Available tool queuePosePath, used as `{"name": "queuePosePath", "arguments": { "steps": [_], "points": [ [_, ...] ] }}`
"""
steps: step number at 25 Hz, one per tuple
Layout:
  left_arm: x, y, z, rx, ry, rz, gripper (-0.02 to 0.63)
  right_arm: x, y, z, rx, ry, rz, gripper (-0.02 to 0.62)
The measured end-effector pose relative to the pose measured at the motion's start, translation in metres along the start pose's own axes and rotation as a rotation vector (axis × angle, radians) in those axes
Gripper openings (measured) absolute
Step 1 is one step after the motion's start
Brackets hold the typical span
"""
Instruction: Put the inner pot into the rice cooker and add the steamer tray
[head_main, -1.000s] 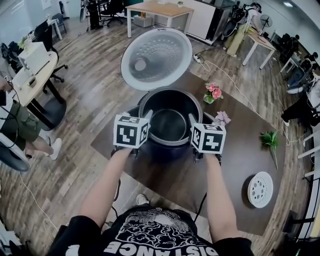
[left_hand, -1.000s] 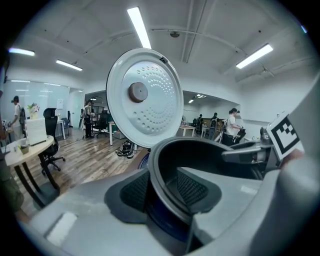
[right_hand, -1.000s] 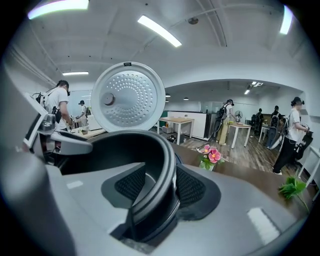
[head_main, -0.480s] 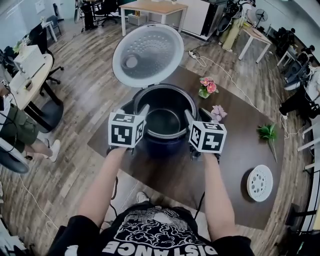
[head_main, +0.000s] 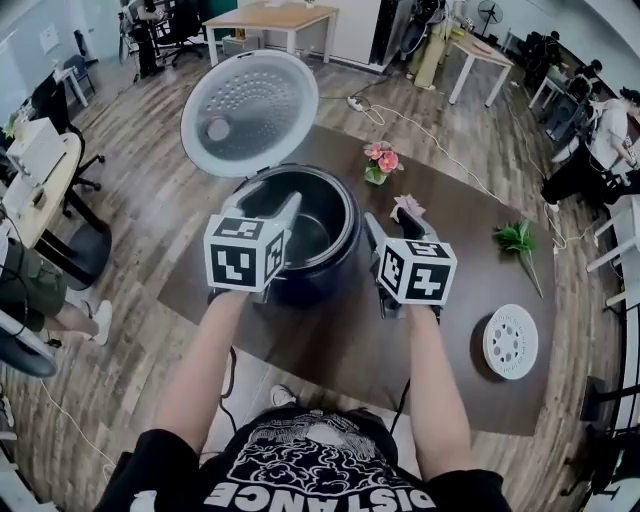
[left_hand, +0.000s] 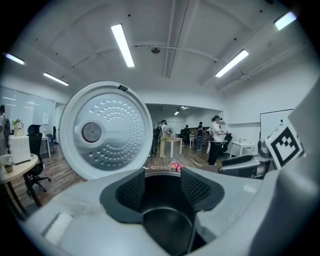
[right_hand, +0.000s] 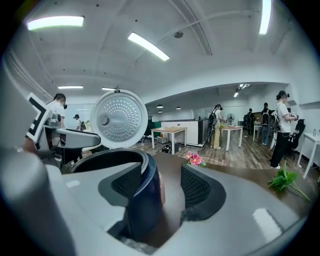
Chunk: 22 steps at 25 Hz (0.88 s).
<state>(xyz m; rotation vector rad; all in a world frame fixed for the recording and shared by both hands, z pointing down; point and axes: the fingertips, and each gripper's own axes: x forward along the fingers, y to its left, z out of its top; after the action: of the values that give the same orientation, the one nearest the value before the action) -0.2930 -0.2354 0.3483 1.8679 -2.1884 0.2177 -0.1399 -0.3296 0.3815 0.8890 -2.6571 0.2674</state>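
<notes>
At the upper left of the head view the rice cooker's round lid (head_main: 250, 112) stands open, its perforated inner face towards the camera. Below it, near the frame's centre, the dark blue rice cooker (head_main: 300, 285) sits on the brown desk (head_main: 340, 350) with the inner pot (head_main: 315, 235) already inside it.

The left hand-held gripper (head_main: 283, 212) hovers at the cooker's left rim. In its own view the jaws stand spread and have just been opening; nothing is pinched, and the pot's dark inside shows through the gap.

The right hand-held gripper (head_main: 385, 235) is at the cooker's right rim. Its jaws are also spread and have just been opening. In its view the cooker's blue wall stands in the gap close to the left-hand pad (right_hand: 127, 185), well clear of the other pad.

Pink flowers (head_main: 380, 160) lie on the desk just right of the cooker, and a green sprig (head_main: 517, 238) lies further right. The white steamer tray (head_main: 510, 342) lies flat on the desk at the lower right, well apart from the cooker and both grippers.
</notes>
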Motion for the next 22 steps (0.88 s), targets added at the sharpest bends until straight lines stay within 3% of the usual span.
{"name": "queuePosePath", "arguments": {
  "steps": [12, 22],
  "points": [
    [0.031, -0.133, 0.035, 0.071, -0.034, -0.206, 0.239, -0.078, -0.094, -0.006, 0.062, -0.035, -0.146, 0.265],
    [0.058, -0.253, 0.018, 0.116, 0.007, -0.407, 0.256, -0.159, -0.174, -0.034, 0.128, -0.052, -0.315, 0.281]
  ]
}}
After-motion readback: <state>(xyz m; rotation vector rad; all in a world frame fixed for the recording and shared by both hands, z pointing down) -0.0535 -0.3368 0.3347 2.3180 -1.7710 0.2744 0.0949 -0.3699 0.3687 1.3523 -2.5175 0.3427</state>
